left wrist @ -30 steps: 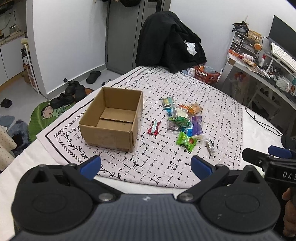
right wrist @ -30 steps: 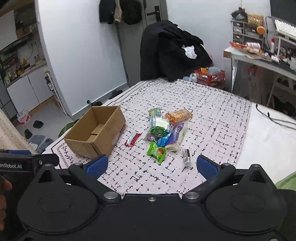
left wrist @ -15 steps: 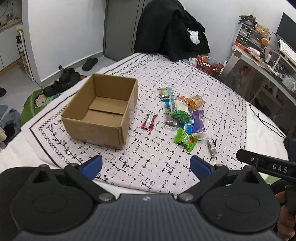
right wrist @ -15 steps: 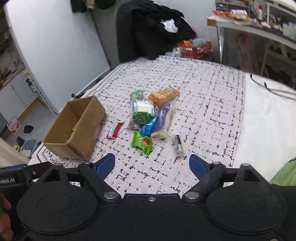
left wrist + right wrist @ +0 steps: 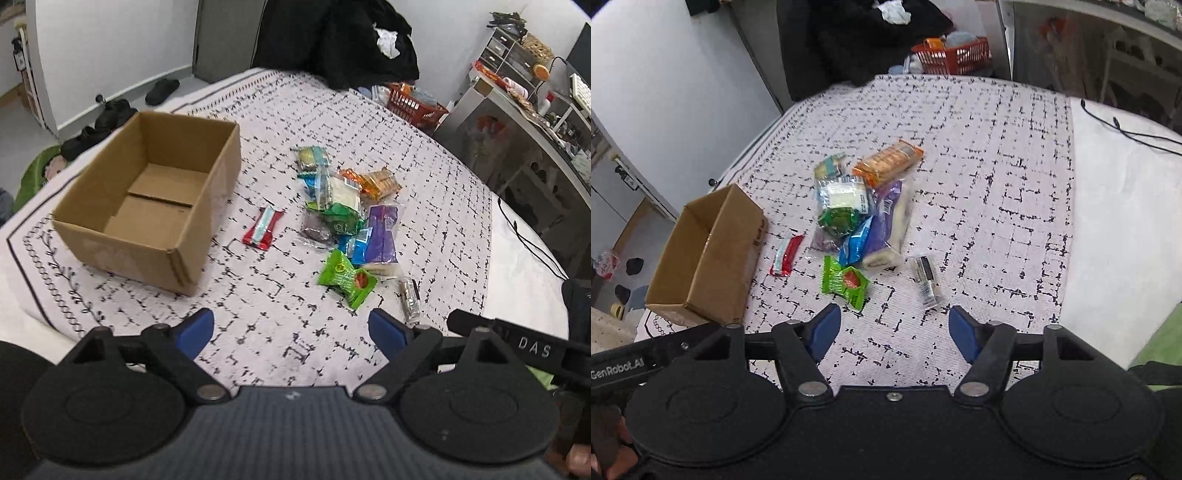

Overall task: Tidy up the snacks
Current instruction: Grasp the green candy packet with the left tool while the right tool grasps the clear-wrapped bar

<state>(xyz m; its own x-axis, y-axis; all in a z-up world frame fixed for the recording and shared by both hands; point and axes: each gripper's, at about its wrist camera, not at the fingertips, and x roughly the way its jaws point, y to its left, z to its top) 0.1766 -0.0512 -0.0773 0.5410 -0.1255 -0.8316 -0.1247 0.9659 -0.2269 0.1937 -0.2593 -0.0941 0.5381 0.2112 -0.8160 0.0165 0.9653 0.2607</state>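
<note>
Patterned cloth covering a bed; holding an empty cardboard box, snack pile lying just right of it. Hovering near, left gripper and right gripper, jaws narrowing, gripping nothing.

Matt cardboard box, glossy plastic snack wrappers, woven cloth
</note>
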